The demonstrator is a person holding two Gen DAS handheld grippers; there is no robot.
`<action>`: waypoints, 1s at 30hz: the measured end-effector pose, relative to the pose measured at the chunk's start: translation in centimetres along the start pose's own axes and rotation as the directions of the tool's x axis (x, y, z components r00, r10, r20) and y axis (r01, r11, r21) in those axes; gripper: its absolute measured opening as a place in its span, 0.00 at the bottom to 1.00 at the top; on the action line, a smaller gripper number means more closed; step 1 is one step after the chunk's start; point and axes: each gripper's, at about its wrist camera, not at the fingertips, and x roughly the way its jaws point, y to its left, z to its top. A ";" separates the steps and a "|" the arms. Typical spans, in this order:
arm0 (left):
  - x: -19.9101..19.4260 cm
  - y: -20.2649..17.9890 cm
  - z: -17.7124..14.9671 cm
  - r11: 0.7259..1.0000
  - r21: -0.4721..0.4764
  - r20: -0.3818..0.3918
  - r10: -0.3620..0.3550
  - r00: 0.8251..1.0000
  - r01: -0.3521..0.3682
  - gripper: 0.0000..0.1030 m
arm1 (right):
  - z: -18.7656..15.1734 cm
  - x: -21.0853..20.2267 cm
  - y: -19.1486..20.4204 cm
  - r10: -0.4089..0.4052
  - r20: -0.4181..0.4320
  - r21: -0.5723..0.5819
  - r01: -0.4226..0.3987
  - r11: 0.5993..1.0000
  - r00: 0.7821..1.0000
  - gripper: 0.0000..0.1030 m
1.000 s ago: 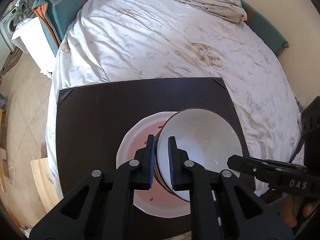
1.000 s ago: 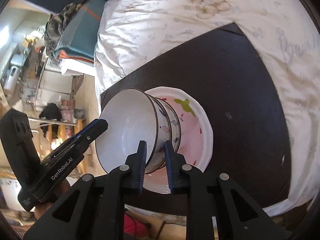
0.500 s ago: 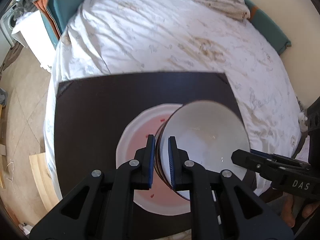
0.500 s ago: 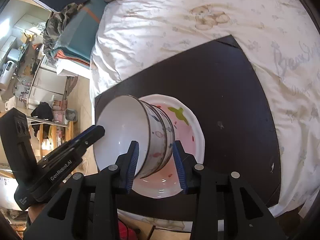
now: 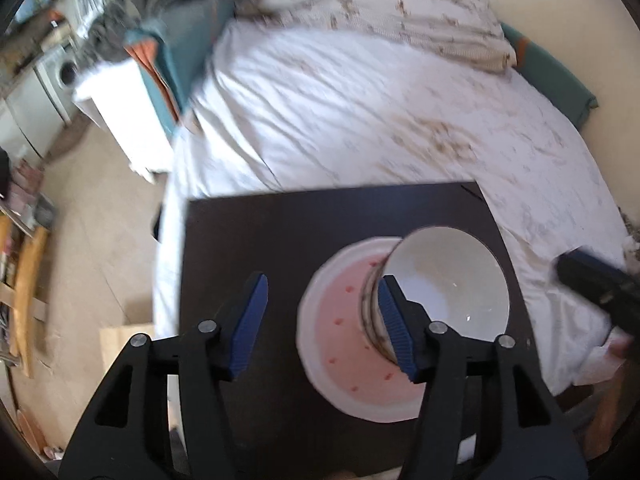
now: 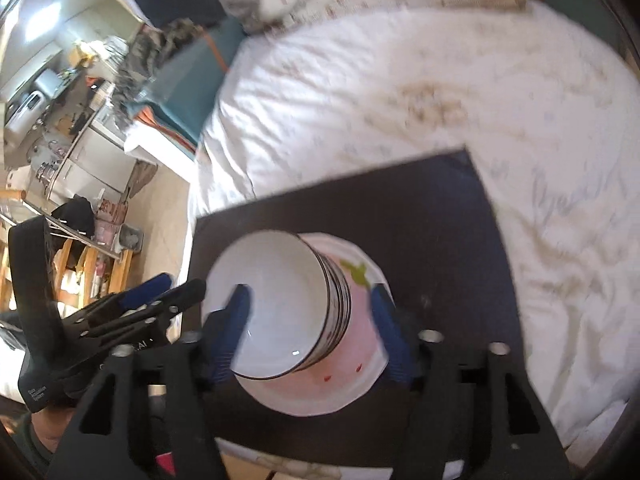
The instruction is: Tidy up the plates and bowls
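White bowls (image 5: 444, 292), nested in a stack with dark rims and a painted band on the outside, sit in the pink well of a white plate (image 5: 344, 344), and the plate lies on a dark board (image 5: 248, 240) toward its near right corner, the board itself resting on a white bed (image 5: 360, 120). The stack looks tipped or at least shows its side wall in both wrist views, though fisheye bend may account for some of that; I cannot tell whether it stands flat. The relation that matters is how each set of fingers lies to the stack. The left gripper (image 5: 322, 320) has its fingers wide apart, clamped on nothing: its right finger (image 5: 394, 328) overlaps the stack's left wall in the picture, and the other finger hangs over bare board to the left, so the stack lies at the right edge of its opening, not inside it. The right gripper (image 6: 308, 328) is also spread and empty, yet it straddles the stack: one finger (image 6: 236, 316) shows over the top bowl's white inside, the other over the plate's pink well on the far side. Judged from this, the right hand is the better placed to take the rim, while the left would need to shift right; both views are blurred, so contact cannot be confirmed.
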 end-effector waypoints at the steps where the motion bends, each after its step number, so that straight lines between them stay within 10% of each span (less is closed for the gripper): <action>1: -0.6 0.3 -0.3 1.000 -0.002 0.016 0.012 1.000 -0.012 0.53 | -0.2 -1.3 0.5 -0.025 0.067 -0.023 0.027 0.999 0.997 0.93; 6: -3.5 2.0 -2.6 0.998 -0.050 0.086 0.040 0.996 -0.035 0.55 | -1.6 -4.6 1.9 -0.023 0.182 -0.067 0.036 0.997 0.983 1.00; 14: -7.1 2.2 -6.7 0.996 -0.092 0.165 0.021 0.986 -0.006 1.00 | -5.6 -7.2 2.1 -0.065 0.211 -0.055 0.079 0.995 0.975 1.00; 30: -4.9 0.4 -12.6 0.999 0.007 0.089 0.052 0.995 -0.053 1.00 | -14.3 -4.3 3.0 -0.212 0.198 -0.146 0.242 0.959 0.957 1.00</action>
